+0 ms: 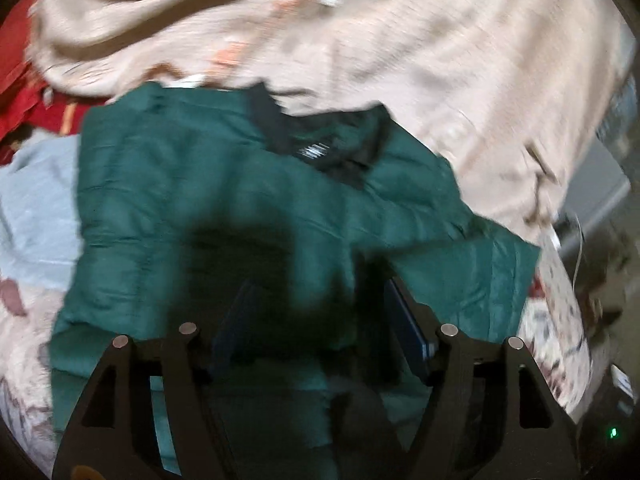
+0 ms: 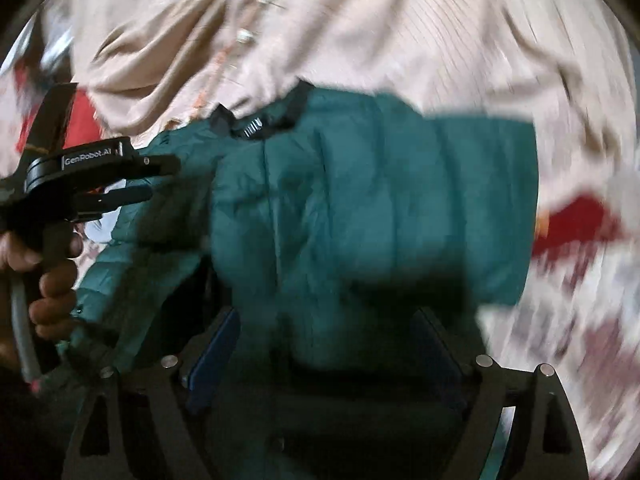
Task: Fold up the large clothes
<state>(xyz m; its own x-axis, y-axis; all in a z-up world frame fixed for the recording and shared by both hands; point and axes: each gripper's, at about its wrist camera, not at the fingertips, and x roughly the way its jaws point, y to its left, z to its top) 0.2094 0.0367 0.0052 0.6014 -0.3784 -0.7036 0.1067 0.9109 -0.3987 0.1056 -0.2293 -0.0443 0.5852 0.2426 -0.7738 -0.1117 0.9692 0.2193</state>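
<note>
Green quilted jacket under both grippers, lying on a floral bedspread.

It is puffy and partly folded, black collar against a beige garment. The left gripper, gripped in a hand, points at its sleeve. Right gripper and left are both spread wide, fabric between them, nothing visibly pinched.

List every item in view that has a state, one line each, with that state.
green puffer jacket: partly folded, collar up top, lying on the bed
left tool: open, green fabric between its fingers
right tool: open, over the jacket
beige garment: crumpled, unfolded, beyond the jacket
</note>
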